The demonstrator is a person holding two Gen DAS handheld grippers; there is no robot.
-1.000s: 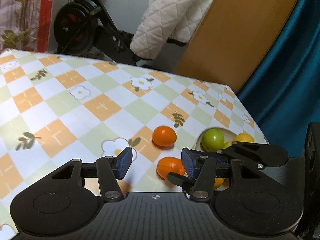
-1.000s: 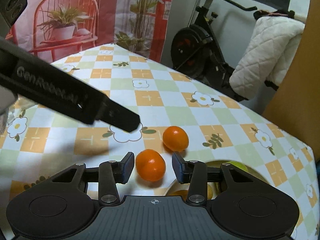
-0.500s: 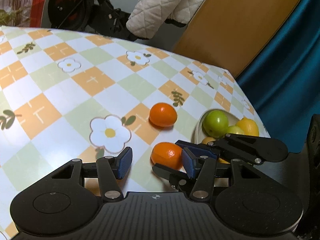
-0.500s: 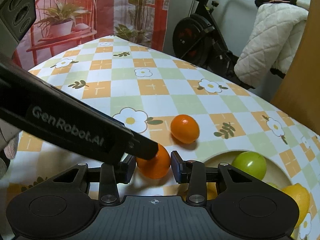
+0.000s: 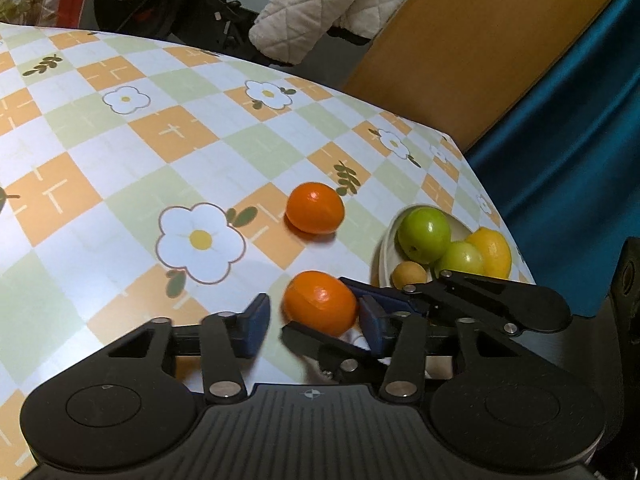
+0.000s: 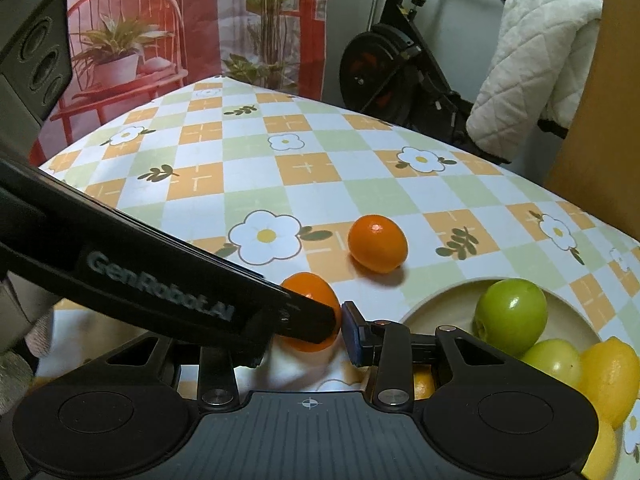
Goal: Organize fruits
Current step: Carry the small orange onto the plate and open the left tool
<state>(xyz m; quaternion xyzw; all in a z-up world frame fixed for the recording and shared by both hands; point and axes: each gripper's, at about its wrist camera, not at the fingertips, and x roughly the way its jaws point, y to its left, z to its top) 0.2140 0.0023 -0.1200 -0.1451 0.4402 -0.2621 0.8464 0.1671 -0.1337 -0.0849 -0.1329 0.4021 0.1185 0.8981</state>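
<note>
Two oranges lie on the checked flower tablecloth. The near orange [image 5: 320, 302] [image 6: 308, 288] sits between the fingers of both grippers. My right gripper [image 6: 304, 340] is shut on it; its right pad [image 6: 352, 332] touches the fruit, and its left pad is hidden behind the left gripper's black finger [image 6: 200, 284]. My left gripper [image 5: 314, 320] is closing around the same orange, with its pads a little apart from the fruit. The far orange [image 5: 315, 208] [image 6: 377, 243] lies free. A cream bowl [image 5: 384, 248] [image 6: 440, 296] to the right holds green apples [image 5: 424, 234] [image 6: 510, 312] and a lemon [image 5: 494, 250].
The table's right edge runs just past the bowl, with a teal curtain [image 5: 560, 140] and a wooden board [image 5: 460, 60] beyond. An exercise bike [image 6: 384, 76] draped with a white quilted cloth [image 6: 536, 64] stands behind the table.
My left gripper came down and forward until the near orange lay between its fingers, and its jaws narrowed. The right gripper's pads closed in on that orange.
</note>
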